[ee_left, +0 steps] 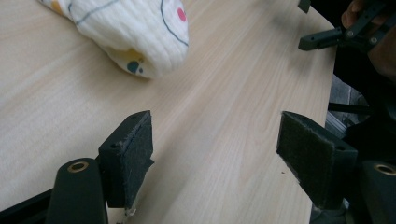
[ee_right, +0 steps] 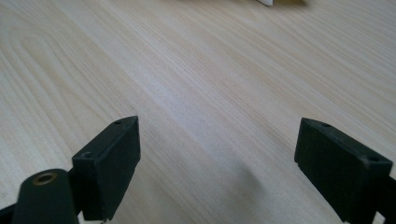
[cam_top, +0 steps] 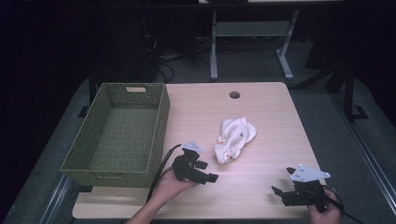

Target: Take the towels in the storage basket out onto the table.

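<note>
A crumpled white cloth [cam_top: 235, 139] with small coloured dots lies in the middle of the light wooden table [cam_top: 261, 107]. My left gripper [cam_top: 205, 171] hovers just to the cloth's near left, jaws open and empty. In the left gripper view the cloth [ee_left: 135, 32] lies ahead at the upper left, apart from the pads [ee_left: 135, 154]. My right gripper [cam_top: 280, 191] rests near the table's front right corner, open, with bare wood between its jaws. The right gripper view has its gripper [ee_right: 217, 161] wide apart over the tabletop.
A green woven basket [cam_top: 122, 133] stands on the table's left side. A round cable hole [cam_top: 234, 94] sits near the far edge. Beyond the table are white table legs [cam_top: 214, 46] and dark floor.
</note>
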The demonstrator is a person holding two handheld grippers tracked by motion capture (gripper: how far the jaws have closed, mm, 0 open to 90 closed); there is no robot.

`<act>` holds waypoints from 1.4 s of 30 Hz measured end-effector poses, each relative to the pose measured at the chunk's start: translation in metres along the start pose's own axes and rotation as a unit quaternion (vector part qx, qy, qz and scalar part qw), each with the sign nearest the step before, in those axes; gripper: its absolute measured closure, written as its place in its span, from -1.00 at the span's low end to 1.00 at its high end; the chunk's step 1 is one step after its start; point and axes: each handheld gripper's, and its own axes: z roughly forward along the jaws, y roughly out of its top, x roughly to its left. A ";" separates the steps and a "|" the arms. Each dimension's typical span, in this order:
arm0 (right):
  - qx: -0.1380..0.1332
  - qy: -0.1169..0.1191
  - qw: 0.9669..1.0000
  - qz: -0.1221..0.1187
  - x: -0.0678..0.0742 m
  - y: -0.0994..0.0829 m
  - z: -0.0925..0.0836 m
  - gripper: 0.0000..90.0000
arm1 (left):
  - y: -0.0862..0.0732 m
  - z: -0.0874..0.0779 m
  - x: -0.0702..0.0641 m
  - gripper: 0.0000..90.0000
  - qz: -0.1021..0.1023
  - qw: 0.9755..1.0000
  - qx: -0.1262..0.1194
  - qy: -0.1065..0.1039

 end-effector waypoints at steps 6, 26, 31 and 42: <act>0.001 0.000 1.000 -0.001 0.001 0.000 0.000 -0.69 | -0.015 -0.002 -0.003 -0.41 0.013 1.000 0.011 0.020; 0.000 0.000 1.000 -0.001 0.001 0.000 0.000 -0.69 | -0.050 -0.019 -0.010 -0.41 0.003 1.000 0.011 0.015; 0.001 0.000 1.000 0.000 0.002 0.000 0.000 -0.69 | -0.055 -0.021 -0.012 -0.41 0.006 1.000 0.013 0.022; 0.004 0.000 1.000 0.000 0.003 0.000 0.000 -0.69 | -0.067 -0.025 -0.014 -0.41 0.002 1.000 0.014 0.028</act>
